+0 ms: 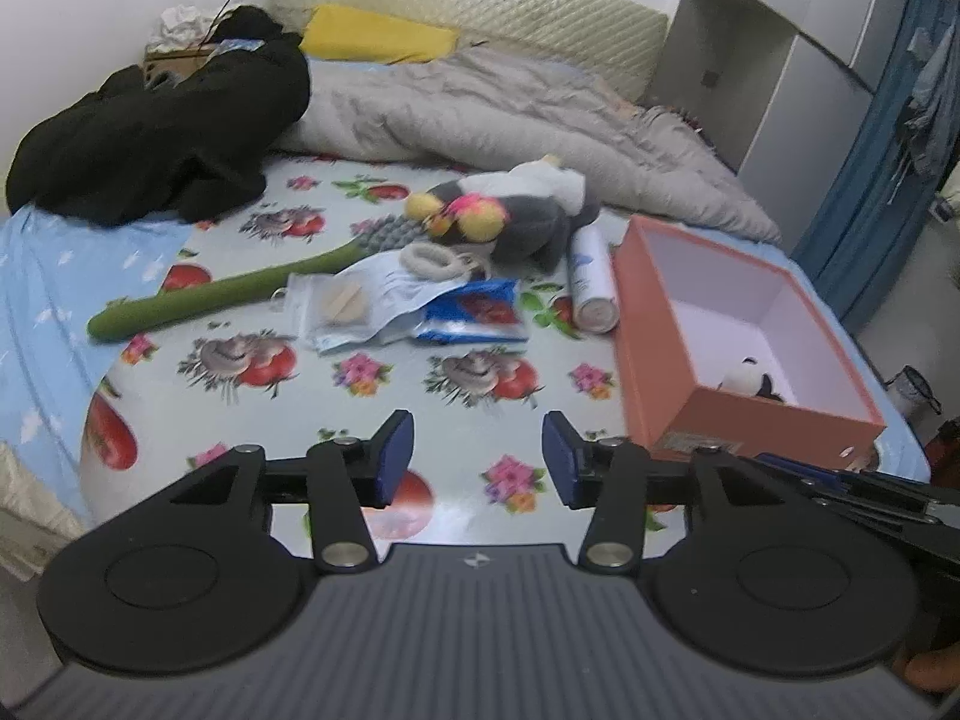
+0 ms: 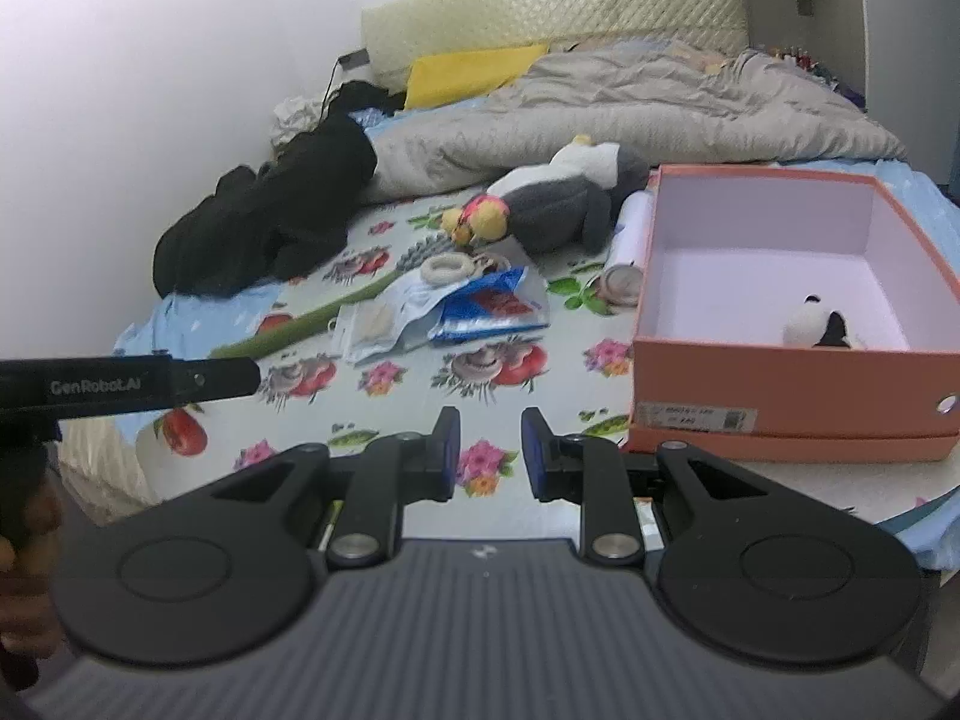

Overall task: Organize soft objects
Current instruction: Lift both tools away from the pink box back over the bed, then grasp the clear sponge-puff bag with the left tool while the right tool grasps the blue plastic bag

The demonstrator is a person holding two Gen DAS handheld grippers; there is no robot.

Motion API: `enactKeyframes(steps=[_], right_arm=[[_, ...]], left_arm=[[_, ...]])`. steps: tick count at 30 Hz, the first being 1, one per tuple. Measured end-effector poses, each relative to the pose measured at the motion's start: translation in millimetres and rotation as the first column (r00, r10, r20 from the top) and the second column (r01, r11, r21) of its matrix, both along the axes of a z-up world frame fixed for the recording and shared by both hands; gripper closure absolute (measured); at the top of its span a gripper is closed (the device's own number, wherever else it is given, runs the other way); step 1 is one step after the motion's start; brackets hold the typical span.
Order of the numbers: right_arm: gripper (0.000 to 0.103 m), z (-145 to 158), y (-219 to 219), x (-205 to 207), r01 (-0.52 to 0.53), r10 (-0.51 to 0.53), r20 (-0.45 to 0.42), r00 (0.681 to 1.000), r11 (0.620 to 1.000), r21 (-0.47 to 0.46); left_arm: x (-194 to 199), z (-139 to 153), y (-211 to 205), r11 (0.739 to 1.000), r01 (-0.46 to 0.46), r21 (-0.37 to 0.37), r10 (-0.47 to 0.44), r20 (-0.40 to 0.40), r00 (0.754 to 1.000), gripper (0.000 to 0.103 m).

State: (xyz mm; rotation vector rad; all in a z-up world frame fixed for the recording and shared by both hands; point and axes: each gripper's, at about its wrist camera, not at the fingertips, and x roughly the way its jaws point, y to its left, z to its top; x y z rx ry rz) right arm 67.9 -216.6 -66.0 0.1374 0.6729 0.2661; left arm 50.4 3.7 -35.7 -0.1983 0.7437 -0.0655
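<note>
A grey and white plush bird (image 1: 516,210) (image 2: 558,204) with yellow and pink cheeks lies mid-bed. A long green plush stem (image 1: 222,294) (image 2: 300,324) stretches to its left. An open orange box (image 1: 678,360) (image 2: 780,384) stands on the right with a small black-and-white plush (image 1: 747,381) (image 2: 816,324) inside. My left gripper (image 1: 477,438) hovers open over the flowered sheet near the bed's front, nothing between its fingers. My right gripper (image 2: 491,432) stands open with a narrower gap, also empty, just left of the box's front corner.
Plastic packets (image 1: 384,300), a blue packet (image 2: 492,306), a white ring (image 1: 429,258) and a white spray can (image 1: 591,282) lie between the plush toys and the box. A black garment (image 1: 162,144), grey quilt (image 1: 480,114) and yellow pillow (image 1: 372,36) fill the back.
</note>
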Motion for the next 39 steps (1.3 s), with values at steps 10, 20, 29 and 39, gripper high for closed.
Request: enactKeyframes(steps=[10,20,29,39], right_arm=[[0.076,-16.7,9.1,23.2,-0.003,0.002,-0.045,0.999,1.000,-0.009],[0.076,-31.1,26.3,75.9,-0.015,0.013,-0.083,0.996,1.000,-0.021],[0.076,-50.5,42.0,129.8,-0.048,0.042,-0.136,0.990,0.998,-0.041],[0.063,-74.0,52.4,203.8,-0.042,0.029,-0.170,0.985,0.996,-0.074]], left_arm=[[34.4,-10.2,16.6,0.999,-0.032,0.020,0.032,-0.032,0.999,0.046],[96.7,-41.7,44.4,0.998,-0.040,0.039,0.044,-0.109,0.993,0.046],[157.4,-72.7,76.5,0.995,-0.102,0.023,0.104,-0.153,0.983,0.043],[227.1,-106.4,101.7,0.988,-0.154,-0.017,0.149,-0.176,0.973,0.038]])
